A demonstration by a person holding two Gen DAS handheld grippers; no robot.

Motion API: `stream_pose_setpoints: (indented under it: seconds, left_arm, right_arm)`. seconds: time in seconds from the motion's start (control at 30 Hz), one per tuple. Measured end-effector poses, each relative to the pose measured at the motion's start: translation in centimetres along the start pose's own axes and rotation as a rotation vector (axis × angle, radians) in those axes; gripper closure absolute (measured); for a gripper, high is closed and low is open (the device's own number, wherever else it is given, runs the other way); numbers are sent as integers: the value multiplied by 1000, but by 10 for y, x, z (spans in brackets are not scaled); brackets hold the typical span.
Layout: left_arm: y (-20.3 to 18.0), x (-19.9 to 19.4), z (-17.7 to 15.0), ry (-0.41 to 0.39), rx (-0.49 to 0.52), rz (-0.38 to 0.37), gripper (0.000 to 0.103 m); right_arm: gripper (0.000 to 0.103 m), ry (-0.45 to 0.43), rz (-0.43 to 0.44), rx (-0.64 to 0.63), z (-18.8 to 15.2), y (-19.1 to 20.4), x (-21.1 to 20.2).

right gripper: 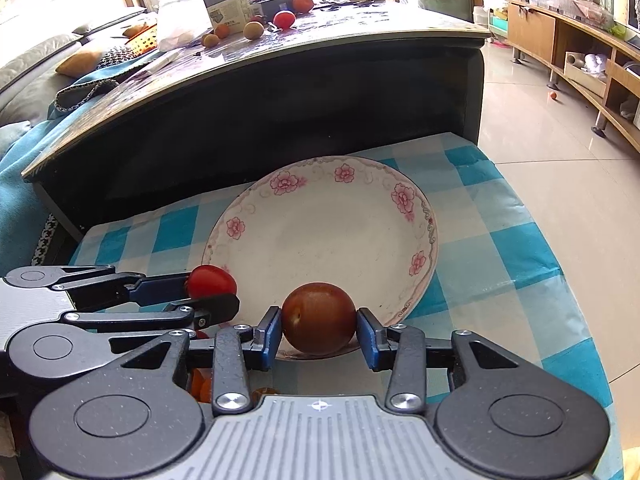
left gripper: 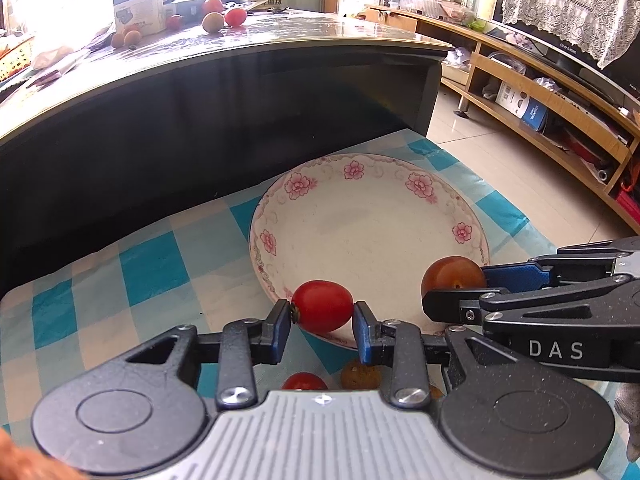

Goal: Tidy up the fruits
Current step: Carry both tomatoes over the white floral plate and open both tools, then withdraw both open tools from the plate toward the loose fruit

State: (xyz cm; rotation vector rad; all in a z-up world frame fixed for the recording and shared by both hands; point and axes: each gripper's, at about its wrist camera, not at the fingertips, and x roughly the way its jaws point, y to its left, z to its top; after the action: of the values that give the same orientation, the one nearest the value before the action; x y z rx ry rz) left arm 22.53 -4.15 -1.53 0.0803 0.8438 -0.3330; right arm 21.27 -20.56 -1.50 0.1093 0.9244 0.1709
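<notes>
Two grippers, left gripper clenching one red tomato, right gripper clenching one brown plum, one plate

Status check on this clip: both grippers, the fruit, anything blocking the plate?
Left gripper shut on red tomato. Right gripper shut on brown plum. Both at near rim of bare flowered plate. Nothing in the way.

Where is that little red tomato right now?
The red tomato is pinched in the left gripper over the near left rim of the flowered plate, beside the brown fruit held by the right gripper.
</notes>
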Motion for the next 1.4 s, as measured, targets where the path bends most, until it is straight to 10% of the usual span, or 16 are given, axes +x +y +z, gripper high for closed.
stream_pose_setpoints:
  seconds: [1.4]
  left_arm:
    - [-1,-49,-39,66,63,-95,59]
  right_arm:
    - [64,69,79,-73,-33,6,-26]
